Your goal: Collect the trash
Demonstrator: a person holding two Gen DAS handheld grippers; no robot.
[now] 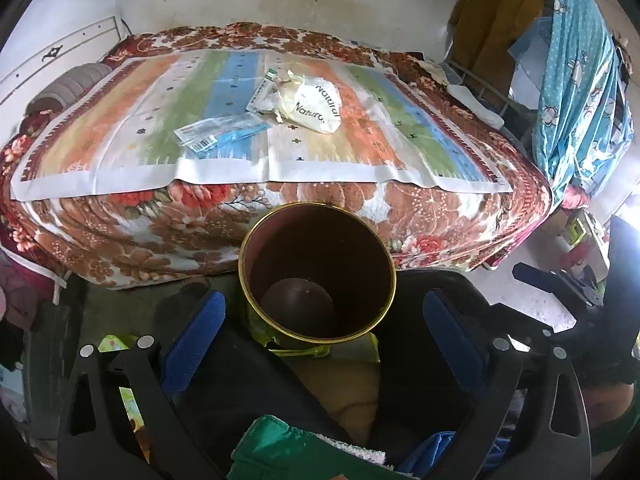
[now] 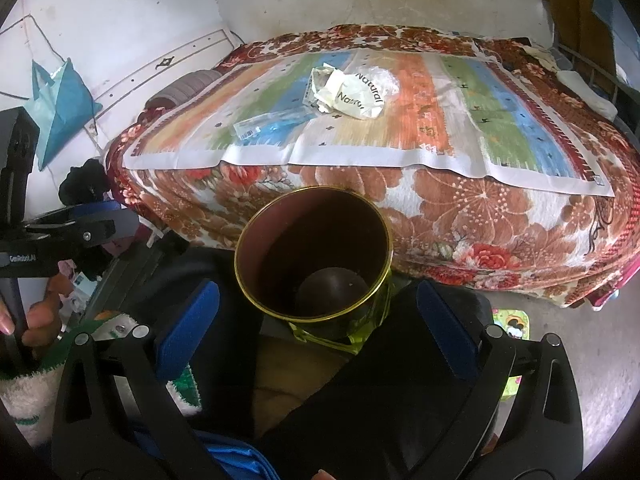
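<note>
A crumpled white "Natural" wrapper (image 1: 318, 106) (image 2: 360, 96), a small crumpled carton (image 1: 266, 90) (image 2: 318, 84) and a clear blue plastic packet (image 1: 218, 134) (image 2: 268, 124) lie on a striped mat (image 1: 120, 128) (image 2: 460, 120) on the bed. A dark, gold-rimmed bin (image 1: 318, 270) (image 2: 314, 252) stands empty in front of the bed. My left gripper (image 1: 320, 336) is open and empty, its blue pads (image 1: 192, 340) either side of the bin, short of it. My right gripper (image 2: 316, 332) is also open and empty at the bin. The left gripper also shows in the right wrist view (image 2: 76, 228).
The bed carries a floral blanket (image 1: 180, 232) (image 2: 480, 232). A blue bag (image 2: 60, 108) hangs on the left wall. Hanging clothes (image 1: 572, 80) and a rack stand at the right. A grey pillow (image 1: 68, 88) lies at the bed's left. Cloths and a black bag lie under the grippers.
</note>
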